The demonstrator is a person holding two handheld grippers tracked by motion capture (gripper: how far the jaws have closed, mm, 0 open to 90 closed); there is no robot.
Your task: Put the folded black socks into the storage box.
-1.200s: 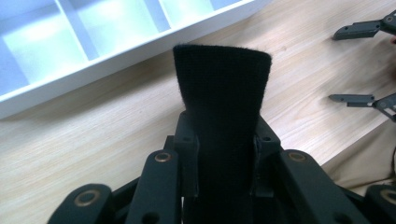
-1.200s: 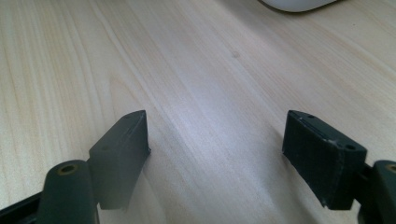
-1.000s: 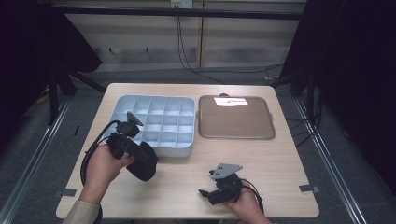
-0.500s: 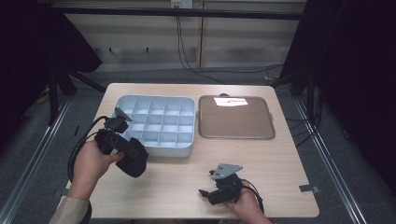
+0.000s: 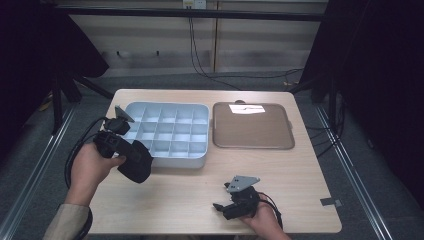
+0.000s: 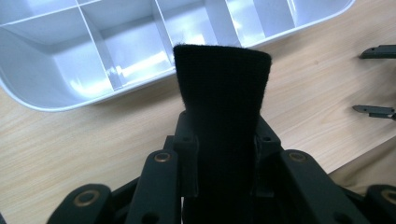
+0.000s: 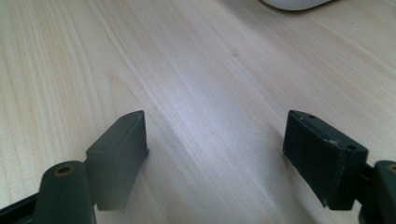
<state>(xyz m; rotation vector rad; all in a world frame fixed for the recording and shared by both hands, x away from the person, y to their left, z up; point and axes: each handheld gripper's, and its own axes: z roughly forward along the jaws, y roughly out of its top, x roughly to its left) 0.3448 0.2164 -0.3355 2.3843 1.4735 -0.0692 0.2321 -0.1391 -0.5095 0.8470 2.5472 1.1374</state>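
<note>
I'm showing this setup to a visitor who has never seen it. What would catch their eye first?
Probably the black fabric piece clamped in the left gripper, held over the table's left side just in front of the grey divided tray. Next, the brown flat tray to its right, with a white slip near its far edge. The right gripper rests near the table's front edge, jaws wide open with nothing between them.

The right gripper [image 7: 215, 140] points low across a pale wooden table [image 7: 196, 74], its two black jaws standing wide apart with only bare wood grain between them. At the top edge, the rounded rim of a white tray [image 7: 299, 3] just peeks in.
</note>
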